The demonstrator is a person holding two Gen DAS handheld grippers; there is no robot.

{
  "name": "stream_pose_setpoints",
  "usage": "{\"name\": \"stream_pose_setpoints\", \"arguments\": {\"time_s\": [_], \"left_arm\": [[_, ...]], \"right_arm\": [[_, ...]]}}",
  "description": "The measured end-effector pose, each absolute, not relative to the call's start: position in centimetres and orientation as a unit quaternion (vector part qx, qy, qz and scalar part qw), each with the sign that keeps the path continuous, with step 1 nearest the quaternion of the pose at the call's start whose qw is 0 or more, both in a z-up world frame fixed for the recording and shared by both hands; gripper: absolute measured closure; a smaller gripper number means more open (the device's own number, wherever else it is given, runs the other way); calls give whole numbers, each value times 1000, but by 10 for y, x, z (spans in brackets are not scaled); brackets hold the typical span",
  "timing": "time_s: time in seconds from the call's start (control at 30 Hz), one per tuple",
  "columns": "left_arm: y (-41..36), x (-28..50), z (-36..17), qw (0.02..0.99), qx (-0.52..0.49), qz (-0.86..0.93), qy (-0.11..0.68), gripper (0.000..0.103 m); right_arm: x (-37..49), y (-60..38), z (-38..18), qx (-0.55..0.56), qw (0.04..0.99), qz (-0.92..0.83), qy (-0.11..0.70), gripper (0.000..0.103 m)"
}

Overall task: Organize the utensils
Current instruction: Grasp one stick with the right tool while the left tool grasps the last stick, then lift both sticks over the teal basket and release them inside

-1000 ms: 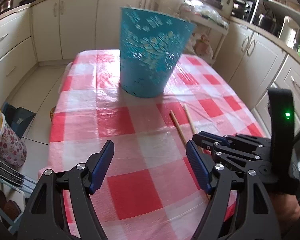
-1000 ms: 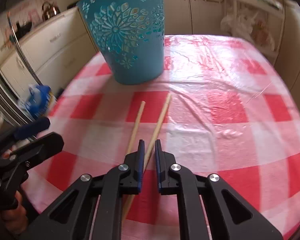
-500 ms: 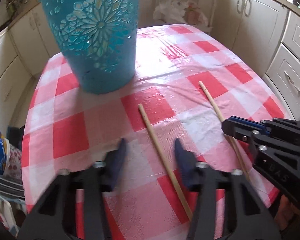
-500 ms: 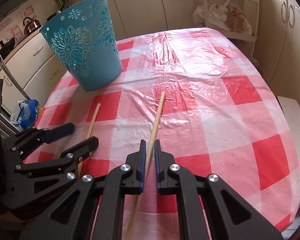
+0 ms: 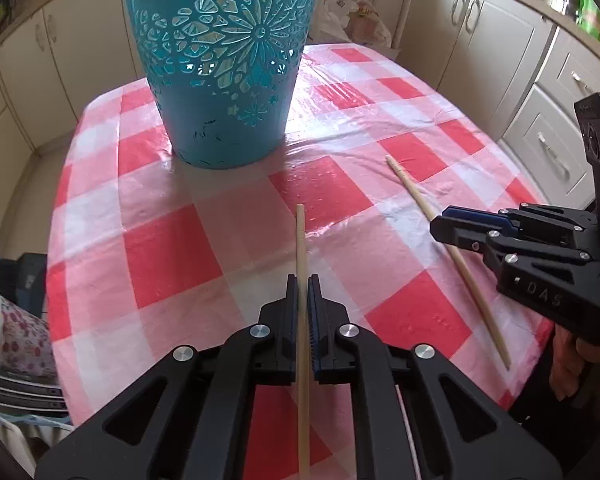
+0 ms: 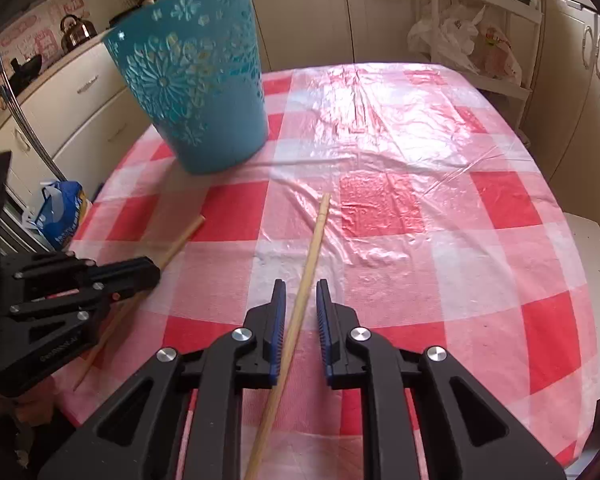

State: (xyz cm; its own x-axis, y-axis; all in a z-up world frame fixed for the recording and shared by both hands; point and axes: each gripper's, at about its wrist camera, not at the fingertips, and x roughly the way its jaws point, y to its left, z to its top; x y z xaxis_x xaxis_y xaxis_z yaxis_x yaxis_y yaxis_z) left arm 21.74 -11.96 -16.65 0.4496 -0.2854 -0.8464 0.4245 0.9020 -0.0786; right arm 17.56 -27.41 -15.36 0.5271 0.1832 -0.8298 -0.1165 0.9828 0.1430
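Observation:
Two wooden chopsticks lie on the red-and-white checked table (image 5: 168, 252). My left gripper (image 5: 303, 292) is shut on the left chopstick (image 5: 300, 240), which runs straight ahead toward the teal cut-out basket (image 5: 224, 60). The right chopstick (image 5: 440, 220) passes under my right gripper (image 5: 440, 222). In the right wrist view, my right gripper (image 6: 301, 300) has its jaws opening around that chopstick (image 6: 314, 240), with a gap beside the stick. My left gripper (image 6: 152, 272) shows at the left, holding its chopstick (image 6: 184, 236). The basket (image 6: 196, 92) stands upright at the back left.
Cream kitchen cabinets (image 5: 500, 60) ring the table. A blue bag (image 6: 60, 216) and a floral bag (image 5: 20, 340) sit on the floor to the left. White plastic bags (image 6: 452, 44) hang at a shelf behind. The table's near edge (image 5: 540, 340) is close to the person's hand.
My left gripper moved forward and down over the left chopstick and closed on it. My right gripper's jaws, earlier shut on the right chopstick, have parted. The basket looms closer in the left view.

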Motion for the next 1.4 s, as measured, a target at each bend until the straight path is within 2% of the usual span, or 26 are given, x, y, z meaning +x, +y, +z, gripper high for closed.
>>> {"name": "stream_pose_setpoints", "arguments": {"time_s": [0.07, 0.1, 0.2, 0.3, 0.47, 0.63, 0.93, 1.17, 1.4], "left_arm": [[-126, 219, -167, 850, 92, -199, 479, 96], [-131, 218, -167, 851, 109, -193, 476, 95], [-138, 215, -167, 854, 137, -187, 466, 99], [-133, 211, -163, 856, 115, -196, 465, 99], [-102, 200, -134, 875, 32, -212, 435, 99], [-66, 198, -59, 914, -42, -226, 334, 99], [-49, 246, 53, 961, -118, -193, 158, 99], [-65, 307, 68, 968, -150, -158, 122, 99], [-82, 352, 46, 973, -154, -121, 122, 99]], "right_arm": [[177, -268, -154, 11, 873, 84, 479, 87], [178, -266, -154, 5, 873, 83, 480, 93], [179, -264, -154, 7, 868, 105, 485, 97], [177, -264, -149, 30, 870, 127, 475, 97], [179, -287, -155, 130, 858, 145, 476, 97], [179, -302, -165, 215, 842, 144, 473, 97], [176, -307, -164, 250, 847, 138, 448, 97], [177, -316, -162, 257, 854, 129, 434, 97], [182, -316, -159, 259, 856, 124, 429, 97]]}}
